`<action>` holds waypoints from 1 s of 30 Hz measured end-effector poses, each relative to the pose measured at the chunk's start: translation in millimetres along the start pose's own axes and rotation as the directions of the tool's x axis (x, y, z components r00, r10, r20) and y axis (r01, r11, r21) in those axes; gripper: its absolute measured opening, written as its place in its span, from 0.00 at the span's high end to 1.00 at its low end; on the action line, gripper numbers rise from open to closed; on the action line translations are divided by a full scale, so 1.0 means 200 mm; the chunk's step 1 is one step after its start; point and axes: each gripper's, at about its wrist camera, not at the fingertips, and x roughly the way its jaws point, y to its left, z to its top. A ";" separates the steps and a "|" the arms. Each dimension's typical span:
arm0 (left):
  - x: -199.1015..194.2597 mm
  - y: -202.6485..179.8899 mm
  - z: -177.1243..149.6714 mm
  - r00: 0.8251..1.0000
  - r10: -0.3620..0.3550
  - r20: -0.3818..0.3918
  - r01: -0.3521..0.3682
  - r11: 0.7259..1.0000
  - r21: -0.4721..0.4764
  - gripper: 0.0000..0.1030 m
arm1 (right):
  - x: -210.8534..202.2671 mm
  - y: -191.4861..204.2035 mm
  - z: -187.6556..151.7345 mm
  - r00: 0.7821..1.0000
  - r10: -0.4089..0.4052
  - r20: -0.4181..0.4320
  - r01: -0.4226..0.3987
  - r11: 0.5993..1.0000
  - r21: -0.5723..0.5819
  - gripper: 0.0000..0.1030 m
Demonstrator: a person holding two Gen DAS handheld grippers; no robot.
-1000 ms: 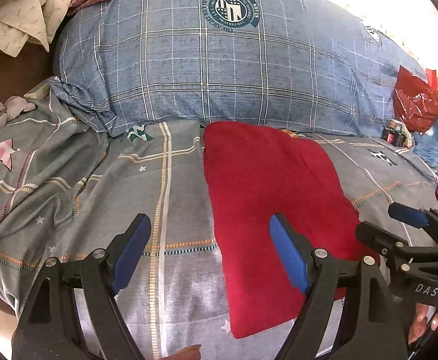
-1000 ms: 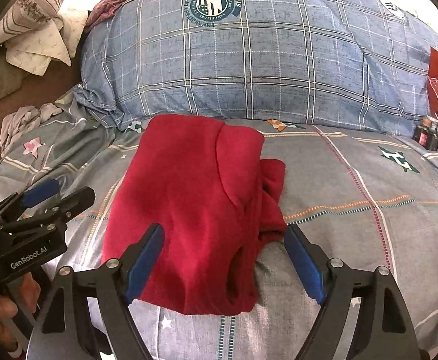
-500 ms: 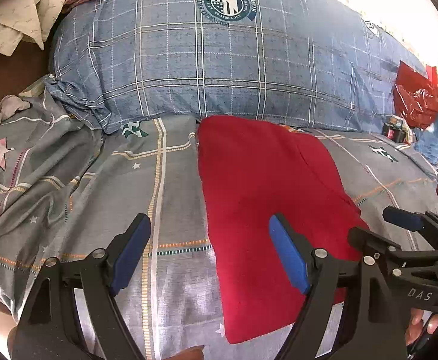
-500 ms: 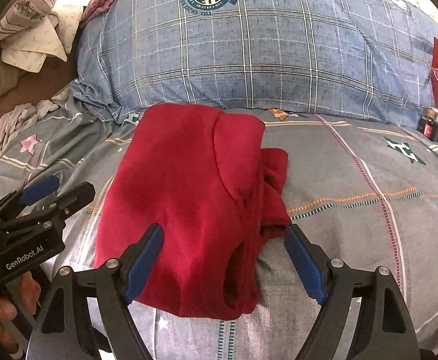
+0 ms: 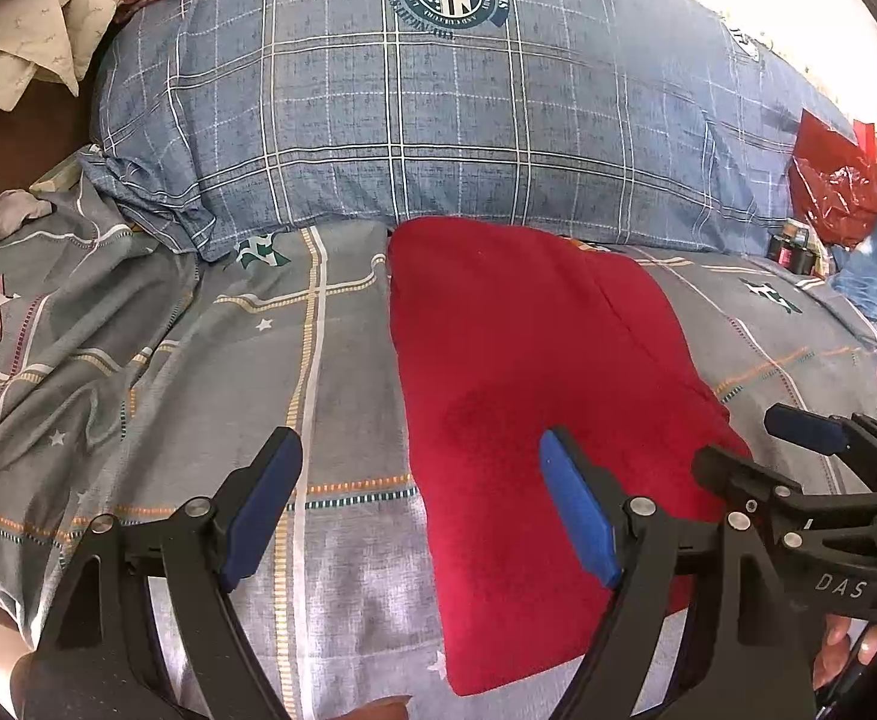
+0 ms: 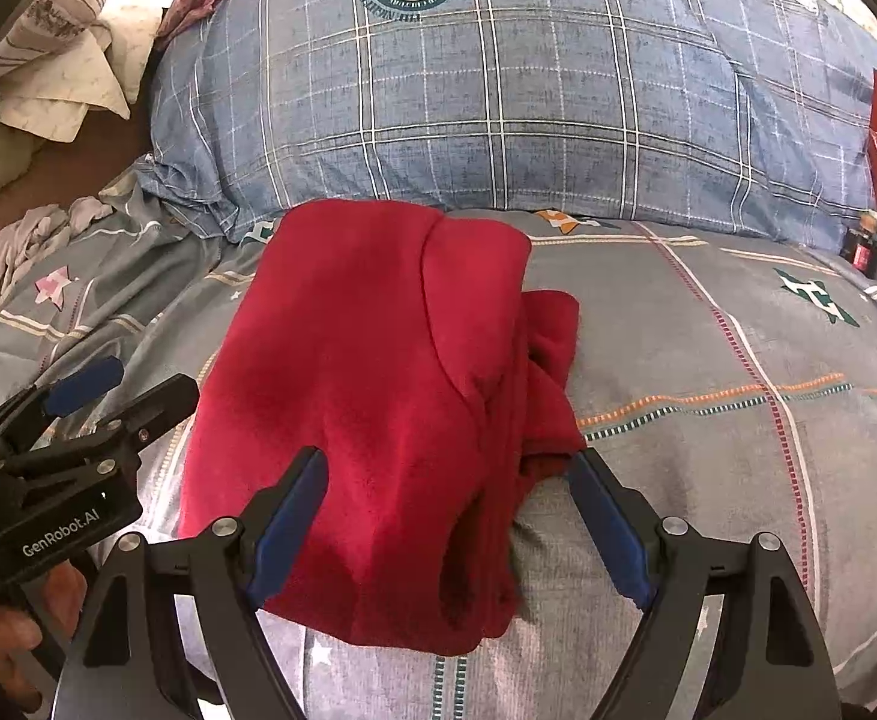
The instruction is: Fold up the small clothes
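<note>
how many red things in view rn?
2. A folded red fleece garment lies on the grey patterned bedsheet in front of the blue plaid pillow. A crumpled red plastic bag sits at the far right. More may be hidden.

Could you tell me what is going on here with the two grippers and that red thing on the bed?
A person holds a gripper in each hand over a bed, folding a red garment. The garment lies partly folded on the grey sheet, in front of a blue plaid pillow, with a bunched part sticking out on its right. The left gripper and right gripper are both open, holding nothing.
</note>
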 end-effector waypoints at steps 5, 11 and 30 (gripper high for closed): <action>0.01 0.01 0.00 1.000 -0.003 -0.005 0.003 1.000 -0.006 0.21 | 0.01 0.00 0.00 1.000 0.003 -0.008 -0.003 1.000 -0.003 0.18; 0.02 0.01 0.00 1.000 -0.005 -0.010 0.005 1.000 -0.001 0.21 | 0.02 0.01 -0.01 1.000 0.006 -0.016 -0.006 1.000 -0.006 0.18; 0.01 0.01 -0.01 1.000 -0.003 -0.016 0.003 1.000 0.003 0.21 | 0.03 0.00 -0.01 1.000 0.011 -0.027 -0.011 1.000 0.003 0.18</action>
